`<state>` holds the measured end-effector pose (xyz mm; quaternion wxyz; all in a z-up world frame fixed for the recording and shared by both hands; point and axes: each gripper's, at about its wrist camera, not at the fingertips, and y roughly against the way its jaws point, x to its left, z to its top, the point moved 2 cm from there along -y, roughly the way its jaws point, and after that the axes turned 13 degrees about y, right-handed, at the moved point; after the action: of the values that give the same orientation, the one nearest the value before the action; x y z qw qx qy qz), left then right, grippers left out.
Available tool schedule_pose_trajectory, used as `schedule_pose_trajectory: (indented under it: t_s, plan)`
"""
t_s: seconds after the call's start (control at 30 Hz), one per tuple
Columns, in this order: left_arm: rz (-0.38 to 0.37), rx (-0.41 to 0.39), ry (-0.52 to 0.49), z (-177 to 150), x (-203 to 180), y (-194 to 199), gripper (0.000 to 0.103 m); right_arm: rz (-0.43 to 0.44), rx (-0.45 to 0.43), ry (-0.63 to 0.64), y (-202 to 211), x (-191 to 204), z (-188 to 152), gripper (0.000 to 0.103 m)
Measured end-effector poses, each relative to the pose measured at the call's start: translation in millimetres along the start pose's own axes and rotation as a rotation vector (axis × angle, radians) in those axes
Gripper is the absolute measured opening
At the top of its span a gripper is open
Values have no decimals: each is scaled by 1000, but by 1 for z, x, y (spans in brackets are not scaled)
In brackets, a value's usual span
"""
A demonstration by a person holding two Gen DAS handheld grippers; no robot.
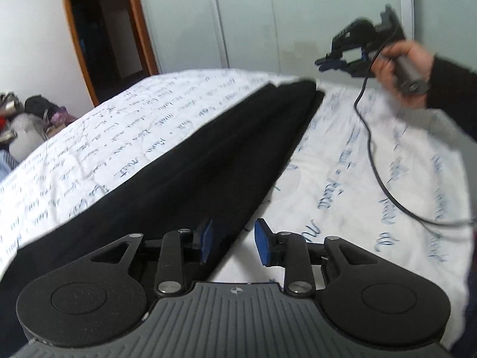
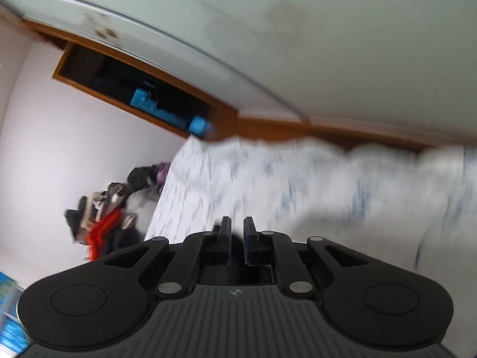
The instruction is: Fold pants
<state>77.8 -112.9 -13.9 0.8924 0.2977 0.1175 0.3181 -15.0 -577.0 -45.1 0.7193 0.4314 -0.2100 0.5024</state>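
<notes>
Black pants (image 1: 184, 161) lie lengthwise on the white printed bedspread (image 1: 342, 179), legs stacked, running from the near edge toward the far one. Left gripper (image 1: 232, 243) hovers over their right-hand edge, released, holding nothing. Right gripper (image 1: 331, 59) is raised above the far end, well apart; its fingers (image 2: 249, 238) appear nearly closed and empty, though blur limits certainty. Bare bedspread flanks both long edges.

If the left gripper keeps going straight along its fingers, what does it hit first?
Probably the right-hand edge of the black pants, which runs just ahead between the open left gripper fingers, with the white printed bedspread beside it. How high the gripper sits above the fabric is unclear.
</notes>
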Motion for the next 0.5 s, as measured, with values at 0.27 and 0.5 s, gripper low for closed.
schedule_pose_trajectory:
  t_s: [0.27, 0.5]
  plan:
    - [98, -193, 212, -26, 25, 19, 53, 33, 298, 346, -82, 49, 25, 25]
    - [175, -139, 264, -46, 27, 2, 69, 102, 466, 340, -110, 55, 13, 25]
